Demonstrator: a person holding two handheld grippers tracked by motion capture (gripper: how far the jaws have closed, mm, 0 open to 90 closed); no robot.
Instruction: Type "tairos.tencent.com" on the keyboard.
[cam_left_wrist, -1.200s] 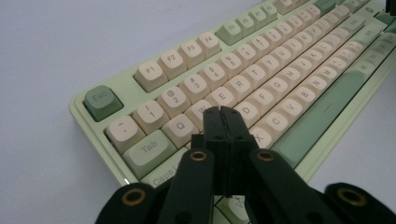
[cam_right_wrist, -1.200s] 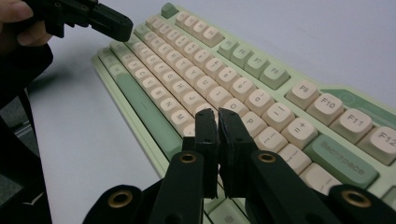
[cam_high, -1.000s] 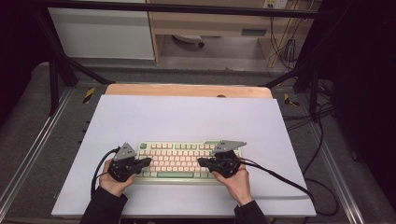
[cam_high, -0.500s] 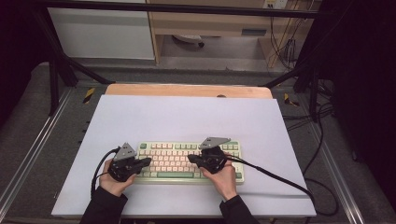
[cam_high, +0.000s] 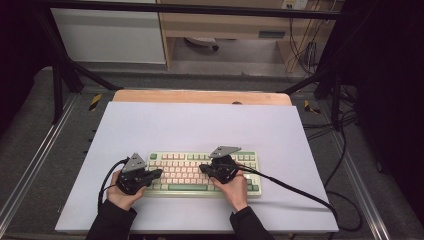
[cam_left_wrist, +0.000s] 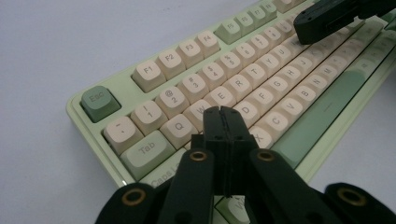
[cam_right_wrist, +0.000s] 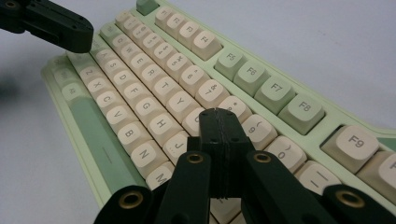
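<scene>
obj: keyboard (cam_high: 202, 172) on surface (cam_high: 200, 125) | handling: prob rigid, light, keys give | hold: bare case edges | L gripper (cam_left_wrist: 223, 113) & R gripper (cam_right_wrist: 218, 114) fingers closed, empty, over keys

Far half of tabletop (cam_high: 200, 120): bare, free to pass.
Near edge: keyboard (cam_high: 195, 172) lies along it, the one obstacle.
Left and right edges: open strips beside keyboard.
Over keys: left gripper (cam_high: 159, 173) and right gripper (cam_high: 202, 168) close together.
</scene>
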